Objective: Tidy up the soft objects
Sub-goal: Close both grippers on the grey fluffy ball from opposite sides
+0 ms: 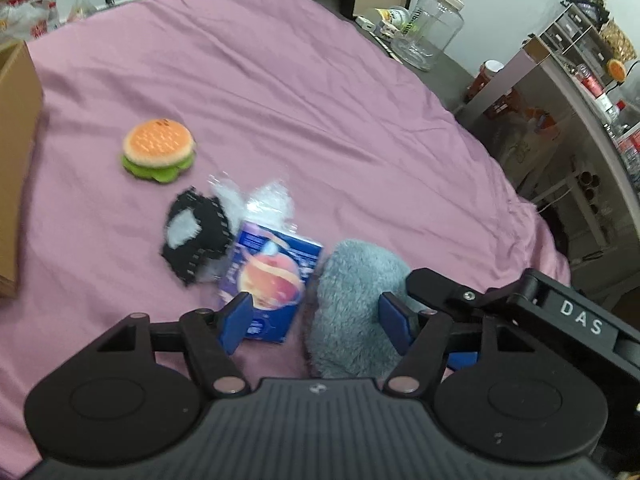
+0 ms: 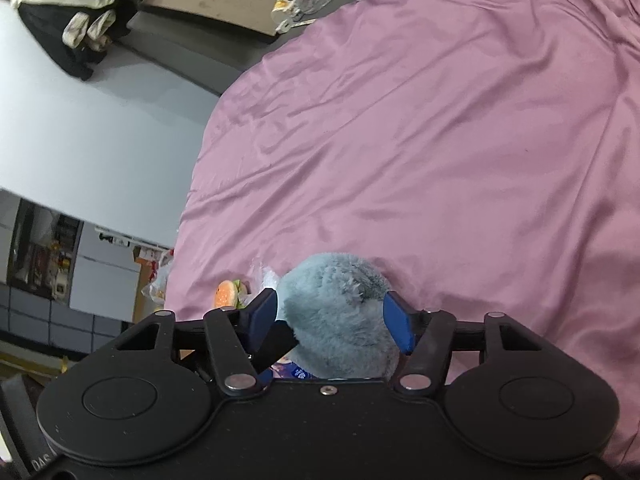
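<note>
Left gripper (image 1: 316,316): fingers spread wide, grasping nothing, with a blue packet (image 1: 272,280) and the grey plush (image 1: 356,308) lying between them.
Right gripper (image 2: 330,316): blue pads spread to either side of the grey plush (image 2: 340,312); whether they press it cannot be told.
Surface: pink bedsheet (image 1: 300,100), wrinkled.
Also on it: burger plush (image 1: 159,150), black-and-grey soft piece (image 1: 196,236).
Room: grey side table with clear jar (image 1: 430,28); cluttered shelves (image 1: 580,60).
Container: cardboard box (image 1: 16,152) at the sheet's left edge, contents hidden.
</note>
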A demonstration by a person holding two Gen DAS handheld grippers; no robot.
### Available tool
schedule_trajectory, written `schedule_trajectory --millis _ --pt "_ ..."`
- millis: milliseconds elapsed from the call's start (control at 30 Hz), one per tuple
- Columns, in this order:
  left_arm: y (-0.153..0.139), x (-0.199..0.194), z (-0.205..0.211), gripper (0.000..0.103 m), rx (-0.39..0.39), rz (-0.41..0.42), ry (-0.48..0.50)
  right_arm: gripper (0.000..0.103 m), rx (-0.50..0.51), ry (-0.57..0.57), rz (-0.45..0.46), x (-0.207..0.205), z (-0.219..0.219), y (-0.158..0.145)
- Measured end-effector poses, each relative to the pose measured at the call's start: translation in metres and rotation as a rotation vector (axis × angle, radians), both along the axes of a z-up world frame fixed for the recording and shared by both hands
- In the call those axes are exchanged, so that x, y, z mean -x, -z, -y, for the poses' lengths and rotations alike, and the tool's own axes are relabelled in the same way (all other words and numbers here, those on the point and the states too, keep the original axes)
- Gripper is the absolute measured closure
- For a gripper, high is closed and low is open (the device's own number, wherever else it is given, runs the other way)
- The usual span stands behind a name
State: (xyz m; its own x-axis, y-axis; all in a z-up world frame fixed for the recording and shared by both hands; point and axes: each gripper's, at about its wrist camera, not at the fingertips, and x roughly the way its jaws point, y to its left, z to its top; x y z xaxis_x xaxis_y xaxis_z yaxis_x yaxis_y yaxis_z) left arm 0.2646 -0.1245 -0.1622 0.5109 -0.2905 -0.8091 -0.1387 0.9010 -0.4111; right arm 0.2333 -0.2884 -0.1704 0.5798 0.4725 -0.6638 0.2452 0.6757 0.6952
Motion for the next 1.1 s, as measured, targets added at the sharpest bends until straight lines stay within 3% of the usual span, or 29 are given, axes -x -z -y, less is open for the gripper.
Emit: schedule_trajectory --millis 133,200,267,433,767,1100 --pt "0.007 0.0 0.006 0.036 0.055 -0.002 -0.009 0.048 -0.044 0.026 -0.023 -0.002 0.007 0.008" --pt "0.009 0.002 0.007 0.046 0.094 0.008 -0.02 0.048 -0.053 0.028 -0.029 -0.003 0.007 0.01" --pt "0.008 0.003 0.009 0.071 0.135 0.02 -0.011 0.051 -0.056 0.026 -0.037 -0.005 0.007 0.012" --pt "-0.005 0.004 0.017 0.074 0.088 0.047 0.01 0.06 -0.056 0.022 -0.001 -0.001 0.007 0.004" --pt "-0.028 0.01 0.005 0.081 0.076 0.114 0.0 0.071 -0.132 -0.007 0.053 0.004 0.009 -0.005" --pt "-0.047 0.017 -0.004 0.082 0.061 0.156 0.006 0.072 -0.199 -0.038 0.093 0.007 0.005 -0.011"
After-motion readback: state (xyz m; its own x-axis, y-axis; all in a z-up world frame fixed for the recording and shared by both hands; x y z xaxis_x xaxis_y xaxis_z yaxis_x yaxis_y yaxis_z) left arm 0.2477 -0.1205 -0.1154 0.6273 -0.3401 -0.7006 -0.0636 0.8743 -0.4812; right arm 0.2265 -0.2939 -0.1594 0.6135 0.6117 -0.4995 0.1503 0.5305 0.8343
